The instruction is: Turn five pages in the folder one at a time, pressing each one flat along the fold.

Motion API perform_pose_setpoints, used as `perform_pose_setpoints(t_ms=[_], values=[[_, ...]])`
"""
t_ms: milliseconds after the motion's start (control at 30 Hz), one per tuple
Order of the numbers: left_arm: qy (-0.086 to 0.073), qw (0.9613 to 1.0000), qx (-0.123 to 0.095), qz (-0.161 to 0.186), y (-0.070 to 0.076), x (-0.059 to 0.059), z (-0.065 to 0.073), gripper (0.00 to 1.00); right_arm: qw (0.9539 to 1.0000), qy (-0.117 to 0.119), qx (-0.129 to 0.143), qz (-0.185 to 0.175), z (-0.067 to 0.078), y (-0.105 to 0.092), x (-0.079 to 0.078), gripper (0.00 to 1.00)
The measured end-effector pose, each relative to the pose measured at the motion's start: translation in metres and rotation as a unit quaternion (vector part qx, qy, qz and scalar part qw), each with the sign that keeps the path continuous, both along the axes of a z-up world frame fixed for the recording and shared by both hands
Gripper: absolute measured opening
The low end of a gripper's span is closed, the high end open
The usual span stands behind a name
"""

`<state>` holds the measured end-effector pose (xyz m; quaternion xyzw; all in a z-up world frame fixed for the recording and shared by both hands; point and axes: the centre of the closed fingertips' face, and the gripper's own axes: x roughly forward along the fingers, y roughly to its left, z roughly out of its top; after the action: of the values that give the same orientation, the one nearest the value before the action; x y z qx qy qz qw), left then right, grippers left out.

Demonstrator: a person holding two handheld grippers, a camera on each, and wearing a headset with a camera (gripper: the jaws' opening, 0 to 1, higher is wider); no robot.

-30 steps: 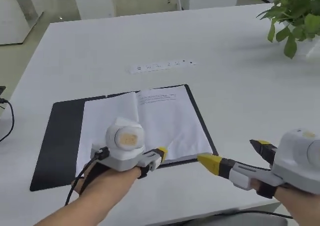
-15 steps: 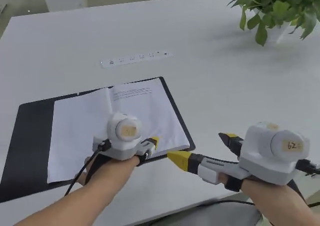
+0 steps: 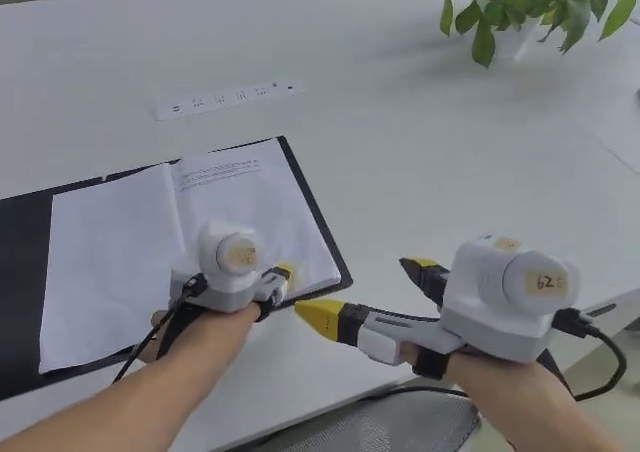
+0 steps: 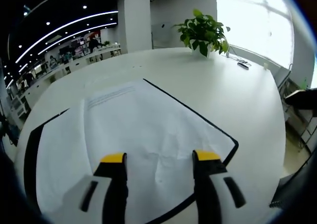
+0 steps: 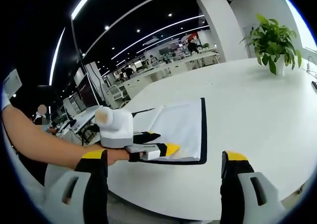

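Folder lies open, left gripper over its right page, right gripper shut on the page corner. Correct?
No. The right gripper is open, holding nothing, over bare table beside the folder; the head view shows it. The rest holds.

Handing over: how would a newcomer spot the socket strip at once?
Start at the white table and find the open black folder at its near left. Just beyond the folder's far edge lies a long, narrow white socket strip. Unlike the folder and the potted plant, it blends with the table, marked by a row of small dark slots.
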<state>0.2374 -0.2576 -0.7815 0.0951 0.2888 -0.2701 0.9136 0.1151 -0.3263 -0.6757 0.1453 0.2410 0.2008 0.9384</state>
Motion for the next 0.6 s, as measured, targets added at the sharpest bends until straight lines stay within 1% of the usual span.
perform_pose_setpoints(t_ms=[67, 233, 400, 433, 600], values=[[-0.008, 1.0, 0.0, 0.001, 0.0009, 0.0004, -0.0003, 0.52, 1.0, 0.001, 0.002, 0.0, -0.0015, -0.0016, 0.0003, 0.95], [-0.024, 0.9996, -0.01, -0.007, 0.0004, -0.0001, -0.0005, 0.49, 1.0, 0.005, 0.007, -0.001, -0.0038, -0.0051, 0.002, 0.95], [-0.027, 0.9995, -0.014, -0.012, -0.0011, 0.0006, -0.0003, 0.46, 0.9999, 0.008, 0.009, 0.0, -0.0063, -0.0057, 0.0033, 0.95], [-0.03, 0.9993, -0.016, -0.017, -0.0024, 0.0004, 0.0001, 0.46, 0.9999, 0.01, 0.01, 0.0, -0.007, -0.0055, 0.0033, 0.95], [-0.03, 0.9992, -0.021, -0.013, -0.0015, 0.0011, 0.0004, 0.44, 0.9998, 0.013, 0.012, 0.002, -0.0091, -0.0047, 0.0039, 0.95]])
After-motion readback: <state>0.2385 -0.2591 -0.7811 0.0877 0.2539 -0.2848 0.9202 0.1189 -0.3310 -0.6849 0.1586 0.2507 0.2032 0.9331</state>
